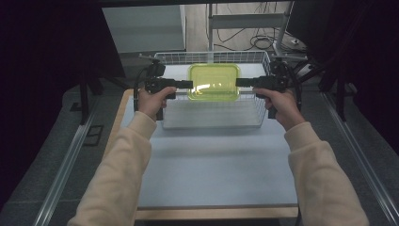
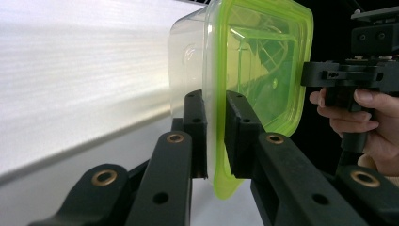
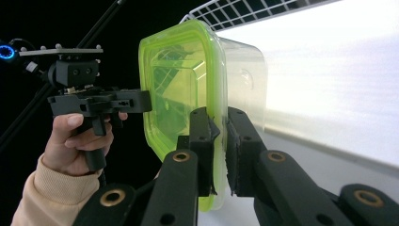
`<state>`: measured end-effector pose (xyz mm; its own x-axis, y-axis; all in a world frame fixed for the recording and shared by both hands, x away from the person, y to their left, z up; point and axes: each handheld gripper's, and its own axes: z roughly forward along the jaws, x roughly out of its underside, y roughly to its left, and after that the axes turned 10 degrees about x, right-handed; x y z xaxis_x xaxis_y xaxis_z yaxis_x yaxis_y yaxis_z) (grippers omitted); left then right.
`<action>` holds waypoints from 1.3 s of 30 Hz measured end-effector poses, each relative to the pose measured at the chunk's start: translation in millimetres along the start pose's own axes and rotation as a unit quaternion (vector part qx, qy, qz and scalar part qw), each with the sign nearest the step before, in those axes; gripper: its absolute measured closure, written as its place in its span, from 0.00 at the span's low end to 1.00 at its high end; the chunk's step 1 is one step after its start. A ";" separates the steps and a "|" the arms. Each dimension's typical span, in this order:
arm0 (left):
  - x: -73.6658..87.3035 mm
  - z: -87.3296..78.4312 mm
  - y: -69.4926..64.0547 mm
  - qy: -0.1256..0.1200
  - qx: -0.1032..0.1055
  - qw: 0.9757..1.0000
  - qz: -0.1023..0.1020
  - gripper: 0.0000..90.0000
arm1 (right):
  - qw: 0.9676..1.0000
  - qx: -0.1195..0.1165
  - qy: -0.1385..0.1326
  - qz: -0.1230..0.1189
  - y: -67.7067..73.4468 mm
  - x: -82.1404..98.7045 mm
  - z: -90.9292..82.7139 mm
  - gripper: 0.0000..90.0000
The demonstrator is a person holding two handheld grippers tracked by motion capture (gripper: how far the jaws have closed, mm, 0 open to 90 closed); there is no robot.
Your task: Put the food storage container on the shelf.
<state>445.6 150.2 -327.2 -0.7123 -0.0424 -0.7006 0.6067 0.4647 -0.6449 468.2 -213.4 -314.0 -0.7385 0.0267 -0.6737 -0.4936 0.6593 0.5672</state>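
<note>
Two black hand-held grippers are clamped on one clear rectangular plastic container with a lime-green lid (image 1: pixel 214 82): the left gripper (image 1: pixel 189 84) on its left rim, the right gripper (image 1: pixel 238 82) on its right rim. The container is held above the white wire basket (image 1: pixel 212 117) on the table. Its contents cannot be made out through the tinted lid.

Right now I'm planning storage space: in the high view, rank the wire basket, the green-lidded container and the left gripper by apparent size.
1. wire basket, widest.
2. green-lidded container, held above the basket.
3. left gripper, smallest; the hand hides part of it, so its full size is unsure.
</note>
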 end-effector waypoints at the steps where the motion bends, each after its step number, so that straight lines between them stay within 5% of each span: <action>1: -2.0 0.5 0.8 0.001 -0.001 1.000 -0.001 0.89 | 1.000 0.001 -0.001 0.000 -0.9 -2.3 1.0 0.91; 13: -26.2 5.7 12.8 -0.003 0.002 1.000 -0.012 0.90 | 1.000 0.004 -0.001 0.008 -6.8 -28.1 10.5 0.91; 31: -30.2 12.2 31.2 -0.005 -0.001 0.999 -0.040 0.89 | 0.999 0.026 0.003 0.029 -17.4 -34.7 30.2 0.88; 39: -32.4 18.7 37.3 -0.017 -0.001 0.998 -0.055 0.84 | 0.999 0.043 -0.005 0.032 -18.0 -37.0 37.9 0.78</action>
<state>497.9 152.4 -334.3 -0.7615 -0.1239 -0.6362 0.5249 0.4580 -0.7175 521.8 -197.8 -317.2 -0.7624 0.0771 -0.6425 -0.4042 0.7186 0.5659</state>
